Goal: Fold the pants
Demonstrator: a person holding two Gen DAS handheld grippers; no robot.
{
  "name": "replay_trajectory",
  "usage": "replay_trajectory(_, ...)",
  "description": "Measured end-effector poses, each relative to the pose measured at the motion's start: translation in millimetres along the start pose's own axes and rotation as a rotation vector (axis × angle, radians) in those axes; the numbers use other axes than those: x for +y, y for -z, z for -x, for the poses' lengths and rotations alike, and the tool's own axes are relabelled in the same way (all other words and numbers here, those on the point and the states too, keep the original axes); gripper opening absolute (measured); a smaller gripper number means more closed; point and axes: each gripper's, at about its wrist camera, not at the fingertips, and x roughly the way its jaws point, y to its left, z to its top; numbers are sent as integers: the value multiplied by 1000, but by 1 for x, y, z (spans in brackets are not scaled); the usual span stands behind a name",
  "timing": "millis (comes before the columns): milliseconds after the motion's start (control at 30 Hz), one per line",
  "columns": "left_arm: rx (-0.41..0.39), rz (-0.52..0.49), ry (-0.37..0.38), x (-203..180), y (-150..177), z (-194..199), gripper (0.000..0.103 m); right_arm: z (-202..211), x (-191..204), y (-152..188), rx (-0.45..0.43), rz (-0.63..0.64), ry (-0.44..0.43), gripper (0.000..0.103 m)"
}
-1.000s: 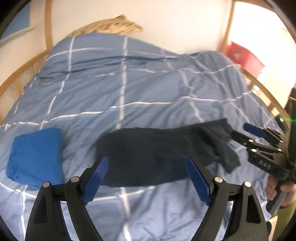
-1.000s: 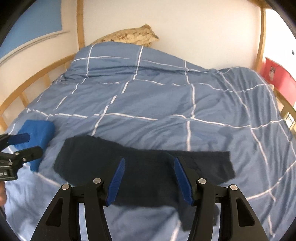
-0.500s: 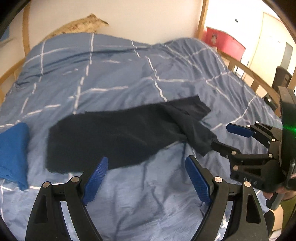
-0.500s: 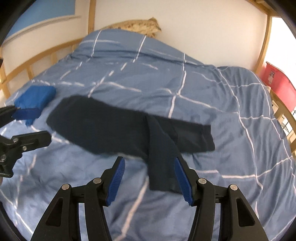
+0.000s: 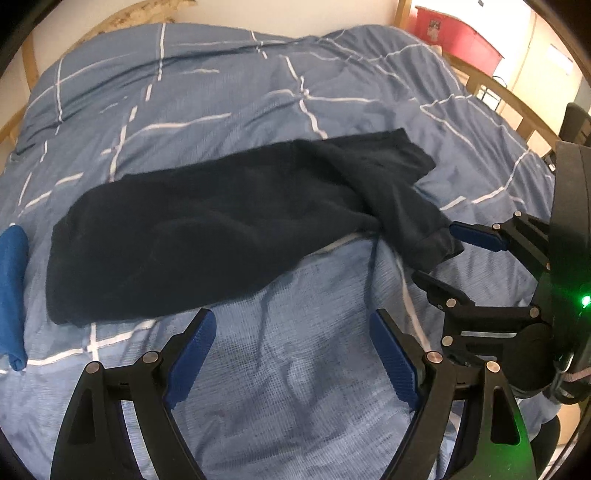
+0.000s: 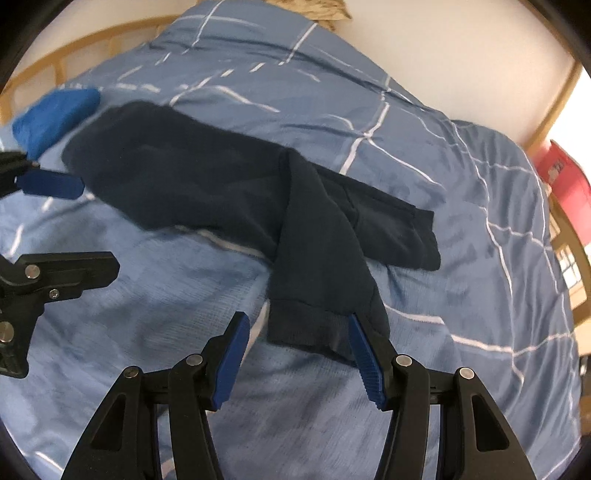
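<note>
Dark navy pants (image 5: pixel 229 229) lie stretched across the blue checked duvet (image 5: pixel 295 387), waist end to the left, one leg end flat and the other leg (image 6: pixel 317 273) crossed toward me with its cuff near the front. My left gripper (image 5: pixel 291 354) is open and empty, hovering just short of the pants' near edge. My right gripper (image 6: pixel 295 350) is open, its fingers on either side of the crossed leg's cuff, not closed on it. The right gripper also shows in the left wrist view (image 5: pixel 447 254), and the left gripper in the right wrist view (image 6: pixel 77 225).
A folded bright blue garment (image 5: pixel 13 295) lies left of the pants; it also shows in the right wrist view (image 6: pixel 55 118). Wooden bed rails (image 6: pixel 569 266) run along both sides. A red box (image 5: pixel 458 33) stands beyond the right rail. A patterned pillow (image 6: pixel 328 9) lies at the headboard.
Both grippers pulled back toward the near edge of the bed and released the pants. One leg now lies crossed toward me, its cuff between the right gripper's open fingers.
</note>
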Motion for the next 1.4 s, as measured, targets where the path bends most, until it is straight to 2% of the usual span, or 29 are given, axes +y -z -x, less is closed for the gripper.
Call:
replay_trajectory(100, 16, 12, 6, 2, 0, -6, 84, -11, 7, 1, 24, 50, 27, 56)
replay_trajectory(200, 21, 21, 14, 4, 0, -8, 84, -21, 8, 2, 30, 71, 98, 56)
replay_trajectory(267, 22, 27, 18, 5, -1, -9, 84, -25, 5, 3, 30, 55, 86, 53)
replay_trajectory(300, 22, 28, 18, 5, -2, -9, 84, -26, 4, 3, 26, 46, 75, 48)
replay_trajectory(367, 17, 31, 17, 6, -4, -9, 84, -25, 2, 5, 17, 32, 91, 16)
replay_trajectory(433, 7, 34, 17, 8, -8, -8, 84, -16, -4, 4, -25, 7, 91, 12)
replay_trajectory(600, -30, 71, 15, 15, -23, -4, 84, 21, -52, -11, -158, -152, 95, 12)
replay_trajectory(733, -52, 88, 0, 15, -39, -6, 84, 18, -93, -38, -174, -209, 145, 12)
replay_trajectory(900, -64, 68, -30, 10, -61, -17, 84, -11, -128, -64, -127, -240, 160, 11)
replay_trajectory(1000, -74, 58, -54, 8, -71, -24, 84, -35, -141, -72, -87, -252, 139, 11)
replay_trajectory(1100, -81, 56, -65, 7, -78, -32, 84, -61, -157, -74, -15, -284, 106, 11)
replay_trajectory(1300, -70, 45, -93, 3, -84, -51, 84, -100, -180, -72, 44, -371, 31, 11)
replay_trajectory(1400, -63, 36, -100, 0, -83, -57, 84, -115, -182, -68, 92, -364, 63, 13)
